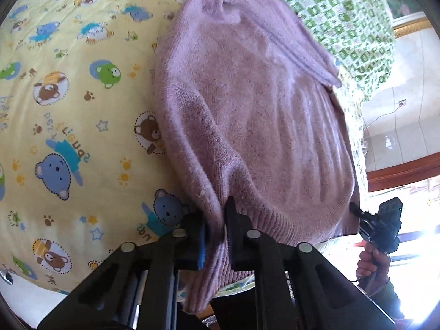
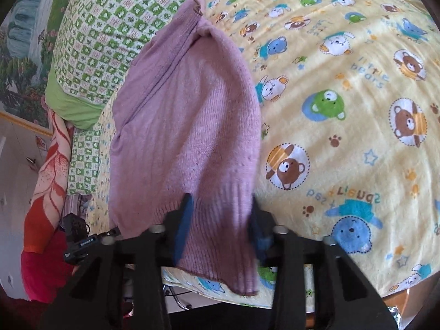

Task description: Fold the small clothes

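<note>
Sweater: a small pink knitted sweater [image 1: 247, 115] lies lengthwise on the bed, its ribbed hem at the bed's near edge and its collar end toward the pillow; one hem corner hangs over that near edge.
Bed cover: a yellow sheet [image 1: 68, 96] printed with cartoon bears carries the sweater.
Left gripper: the left gripper [image 1: 217, 236] has its fingers closed on a bunched fold of the hem, knit pinched between the two dark pads, at the sheet's near edge.
Right gripper: the right gripper [image 2: 220, 228] straddles a broad ribbed part of the hem; its fingers stand wide apart with cloth between them, and whether they press on it cannot be told.
Left view only: the other gripper [image 1: 379, 222] shows at the hem's far corner, held by a hand [image 1: 372, 264] with a dark cuff; beyond it, pale wall tiles and a bright window.
Right view only: the collar end [image 2: 196, 7] with a small brown mark, a green checked pillow [image 2: 110, 27] at the bed's far side just beside the sweater, an orange patterned cloth [image 2: 49, 170] past the bed's left edge, and a painted landscape [image 2: 22, 55] on the wall.
Both views: the sweater's long fold line runs from hem to collar.
</note>
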The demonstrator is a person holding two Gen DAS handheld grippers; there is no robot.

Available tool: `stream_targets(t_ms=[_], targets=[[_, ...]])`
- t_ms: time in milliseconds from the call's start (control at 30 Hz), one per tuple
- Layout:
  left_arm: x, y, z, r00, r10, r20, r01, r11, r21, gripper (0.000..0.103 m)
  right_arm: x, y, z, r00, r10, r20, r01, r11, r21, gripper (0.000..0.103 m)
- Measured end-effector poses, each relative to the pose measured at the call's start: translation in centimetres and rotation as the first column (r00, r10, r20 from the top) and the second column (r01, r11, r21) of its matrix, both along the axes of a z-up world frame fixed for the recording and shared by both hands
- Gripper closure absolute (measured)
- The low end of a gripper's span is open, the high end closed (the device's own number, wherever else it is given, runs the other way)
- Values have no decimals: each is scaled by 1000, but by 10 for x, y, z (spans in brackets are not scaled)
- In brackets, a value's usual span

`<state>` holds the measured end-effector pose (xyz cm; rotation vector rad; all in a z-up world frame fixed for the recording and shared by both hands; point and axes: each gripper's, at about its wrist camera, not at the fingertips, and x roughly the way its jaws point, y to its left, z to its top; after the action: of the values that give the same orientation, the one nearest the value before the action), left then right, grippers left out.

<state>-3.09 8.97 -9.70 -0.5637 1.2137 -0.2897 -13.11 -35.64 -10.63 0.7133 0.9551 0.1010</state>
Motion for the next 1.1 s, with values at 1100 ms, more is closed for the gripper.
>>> stream_targets(t_ms=[1100], targets=[[112,46,144,920,137,367,-84,984,-157,98,87,-30,122,941,-11,338,-44,987,156,97]])
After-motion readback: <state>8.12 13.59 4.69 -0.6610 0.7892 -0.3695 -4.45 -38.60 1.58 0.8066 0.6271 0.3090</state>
